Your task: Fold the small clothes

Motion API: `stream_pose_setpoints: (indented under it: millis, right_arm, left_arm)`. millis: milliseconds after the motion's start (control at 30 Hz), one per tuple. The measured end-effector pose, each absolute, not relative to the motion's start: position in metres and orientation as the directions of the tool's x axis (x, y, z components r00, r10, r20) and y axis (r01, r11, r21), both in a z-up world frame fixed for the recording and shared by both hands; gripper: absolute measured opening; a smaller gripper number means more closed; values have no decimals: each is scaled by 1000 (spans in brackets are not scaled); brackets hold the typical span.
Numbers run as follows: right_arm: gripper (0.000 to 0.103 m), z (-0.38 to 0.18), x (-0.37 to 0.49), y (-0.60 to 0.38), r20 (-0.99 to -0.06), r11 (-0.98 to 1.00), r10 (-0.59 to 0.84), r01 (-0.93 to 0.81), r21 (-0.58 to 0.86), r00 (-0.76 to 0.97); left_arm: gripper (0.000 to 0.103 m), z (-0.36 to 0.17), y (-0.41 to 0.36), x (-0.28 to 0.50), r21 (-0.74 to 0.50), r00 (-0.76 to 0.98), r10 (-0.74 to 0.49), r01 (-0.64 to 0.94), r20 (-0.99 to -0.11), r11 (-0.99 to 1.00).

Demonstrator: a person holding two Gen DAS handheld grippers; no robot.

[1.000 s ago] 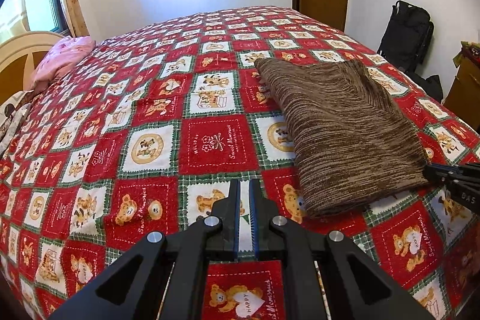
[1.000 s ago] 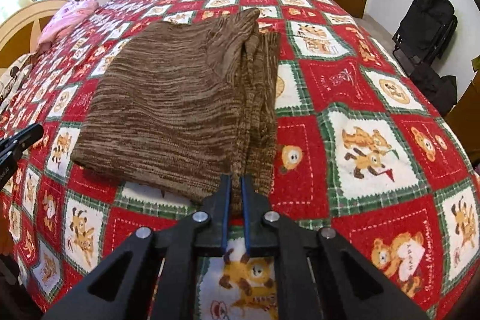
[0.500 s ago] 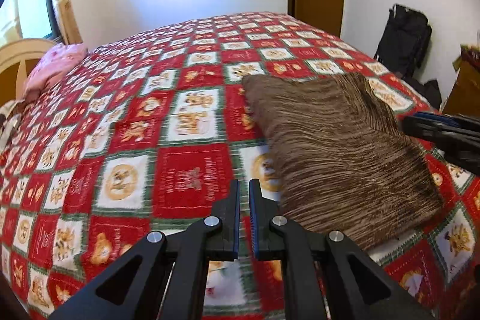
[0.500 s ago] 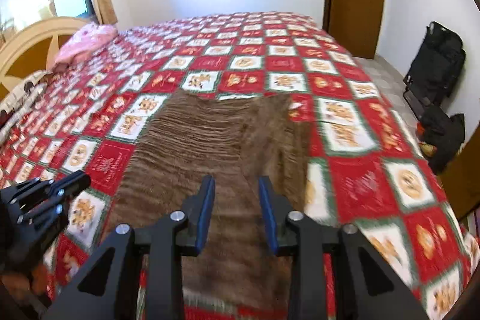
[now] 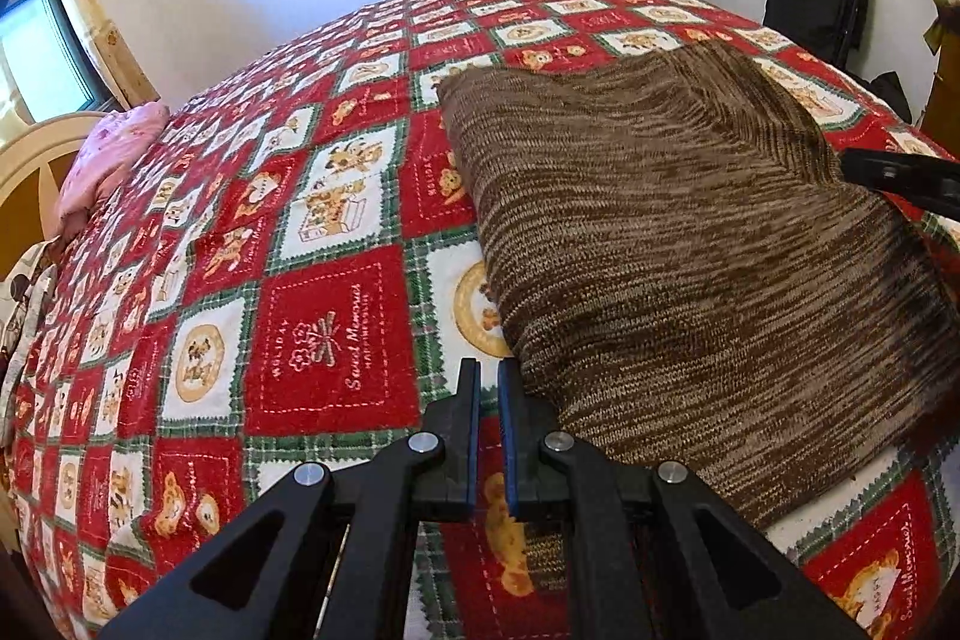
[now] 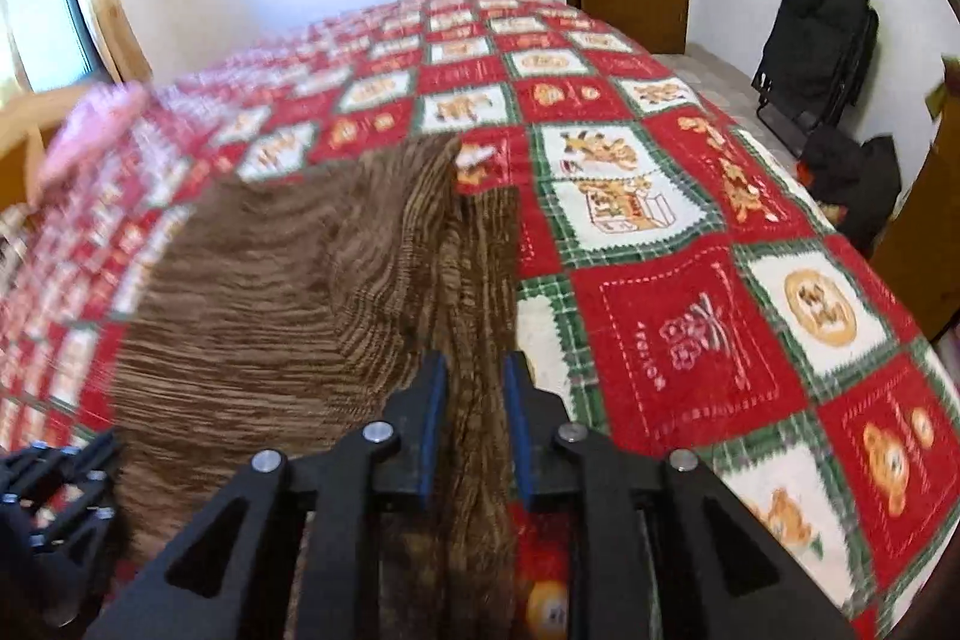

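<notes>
Left gripper (image 5: 489,388) has its fingers pressed together on nothing, tips just beside the near left corner of my folded brown knit sweater (image 5: 678,244), which lies flat on the red teddy-bear quilt (image 5: 324,334). Right gripper (image 6: 474,388) hovers over the sweater's right edge, jaws slightly apart and closing, knit showing between them

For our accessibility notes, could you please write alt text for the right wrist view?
The right tool, jaws closing, hangs over the right edge of a folded brown knit garment on a red patchwork bedspread. The left tool shows at lower left.
</notes>
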State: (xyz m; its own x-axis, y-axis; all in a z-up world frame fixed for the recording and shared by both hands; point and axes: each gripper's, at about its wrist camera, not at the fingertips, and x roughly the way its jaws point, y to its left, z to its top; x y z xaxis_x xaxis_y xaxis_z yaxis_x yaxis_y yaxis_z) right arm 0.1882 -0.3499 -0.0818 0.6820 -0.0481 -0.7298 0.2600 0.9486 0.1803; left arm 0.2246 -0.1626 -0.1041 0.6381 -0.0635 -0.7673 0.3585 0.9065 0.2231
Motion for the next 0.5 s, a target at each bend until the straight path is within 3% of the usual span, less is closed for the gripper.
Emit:
stream_pose_setpoints:
  millis: [133,167,267,433,500]
  right_arm:
    - [63,-64,161,-343,-681,933,-27,264,246,731]
    - [68,-61,155,-342,-668,930,-28,264,255,744]
    - [68,-52,141,-333,-648,930,-20,252,267,762]
    - [69,-54,136,-332,-658,930,-10,249,270,753]
    - [70,-54,137,-334,-663,928,-10,254,272,748]
  left_arm:
    - [6,-96,-158,223,222,654,-65,347,-753,911]
    - [6,-93,-156,223,216,656,-72,348,-751,912]
    - [6,-88,-152,224,165,643,-114,357,-757,919]
    - [6,-86,-131,242,-183,457,-364,393,-812,901]
    - [6,-88,-123,250,-254,413,-413,387,-812,886]
